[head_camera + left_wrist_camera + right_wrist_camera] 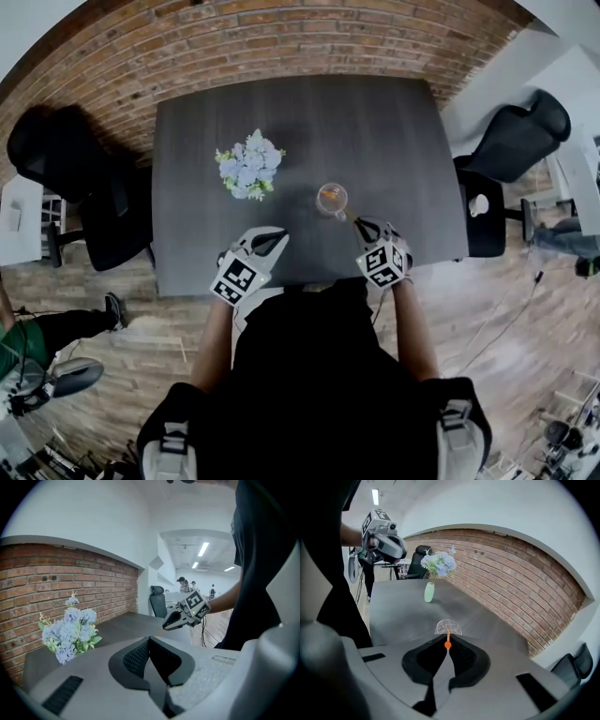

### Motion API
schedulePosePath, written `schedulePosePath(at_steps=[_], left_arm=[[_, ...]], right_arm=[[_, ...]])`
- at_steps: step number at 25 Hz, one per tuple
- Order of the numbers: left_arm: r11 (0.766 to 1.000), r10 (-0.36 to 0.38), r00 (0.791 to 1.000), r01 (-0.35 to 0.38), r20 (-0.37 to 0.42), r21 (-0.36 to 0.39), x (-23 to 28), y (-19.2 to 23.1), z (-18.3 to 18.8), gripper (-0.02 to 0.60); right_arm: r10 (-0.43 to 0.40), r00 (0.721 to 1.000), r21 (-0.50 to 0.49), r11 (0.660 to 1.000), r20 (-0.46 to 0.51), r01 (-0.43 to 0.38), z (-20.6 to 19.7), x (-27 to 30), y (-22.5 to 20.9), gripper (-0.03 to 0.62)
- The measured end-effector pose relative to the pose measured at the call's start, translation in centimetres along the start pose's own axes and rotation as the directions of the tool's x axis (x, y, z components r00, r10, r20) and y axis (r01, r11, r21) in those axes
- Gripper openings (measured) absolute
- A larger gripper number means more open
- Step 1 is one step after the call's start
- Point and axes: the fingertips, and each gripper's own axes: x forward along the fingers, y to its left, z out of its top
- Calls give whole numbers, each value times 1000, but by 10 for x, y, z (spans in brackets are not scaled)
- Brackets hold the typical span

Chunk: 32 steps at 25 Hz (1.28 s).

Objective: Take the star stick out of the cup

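Nearest you, the right tool (448, 638) is clenched on the star stick (448, 643). In the right gripper view its jaws meet on the thin orange shaft, with a small orange bead sitting right at the pinch. From there the stick runs forward and its far end reaches into the cup (448, 628). You cannot make out the star itself through the glass.

The cup is clear and stands upright on the dark desk (403, 616), just beyond the jaw tips. In the head view it sits a little right of the frame's centre, with an orange tint inside it. Nothing else can be made out in it.

Your left tool (149, 640) is shut with nothing in it. In its own view the jaws are pressed together on nothing. In the head view it is at lower centre-left, over the desk's near edge, well apart from the cup.

Farther back, a pale green vase (429, 592) stands upright holding a bunch of pale blue and white flowers (438, 563). In the head view it lies up and to the left of the cup, apart from it.

Beyond the desk's far edge runs a brick wall (511, 578). A black chair (516, 136) stands at the desk's upper right.
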Motion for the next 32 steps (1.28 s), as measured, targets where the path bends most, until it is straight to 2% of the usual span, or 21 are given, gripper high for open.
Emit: schedulePosePath(at_steps=[17, 32], left_arm=[[996, -84, 996, 83, 13, 35, -1, -8, -5, 2], [985, -162, 987, 161, 15, 59, 42, -38, 25, 2]], right_arm=[[-118, 993, 20, 993, 31, 117, 17, -46, 8, 15], [-148, 984, 42, 989, 100, 145, 23, -82, -17, 15]])
